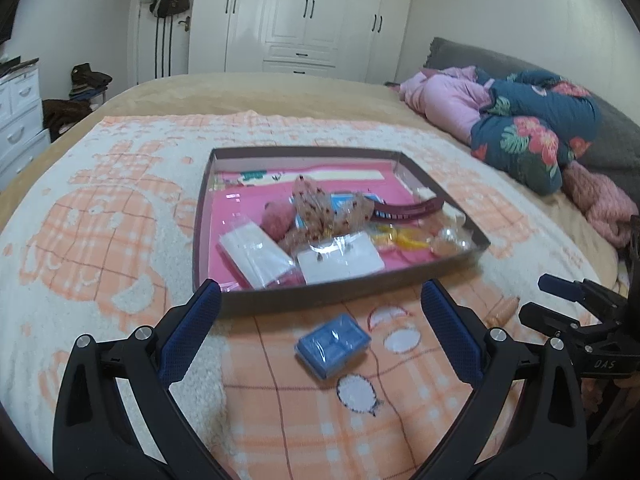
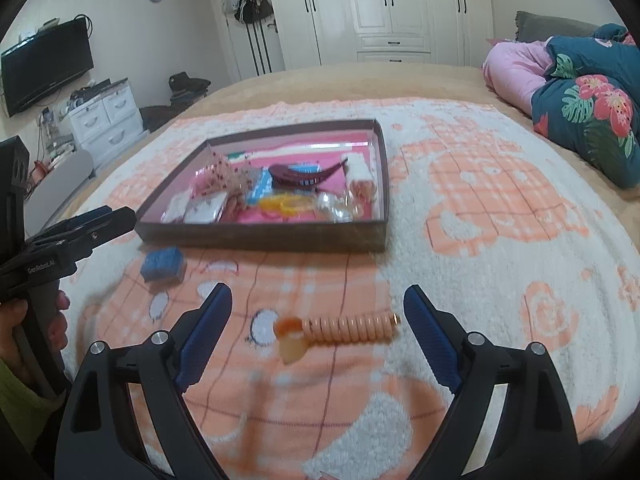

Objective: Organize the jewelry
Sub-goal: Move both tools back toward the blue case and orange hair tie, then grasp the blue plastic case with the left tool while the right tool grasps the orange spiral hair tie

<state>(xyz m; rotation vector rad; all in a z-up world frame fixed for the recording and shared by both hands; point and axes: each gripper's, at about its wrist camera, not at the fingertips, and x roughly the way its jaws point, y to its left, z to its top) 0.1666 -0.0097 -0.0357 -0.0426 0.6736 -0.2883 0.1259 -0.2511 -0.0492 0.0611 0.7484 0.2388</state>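
Peach coiled hair tie [image 2: 346, 330] lies on the blanket [image 2: 500, 280] between my right gripper [image 2: 318, 318] pads, untouched; jaws spread wide. Left gripper [image 1: 320, 312] also wide open, nothing held, small blue case [image 1: 332, 344] lying between its fingers. Shallow tray [image 1: 440, 268] of hair accessories sits just beyond, far side.
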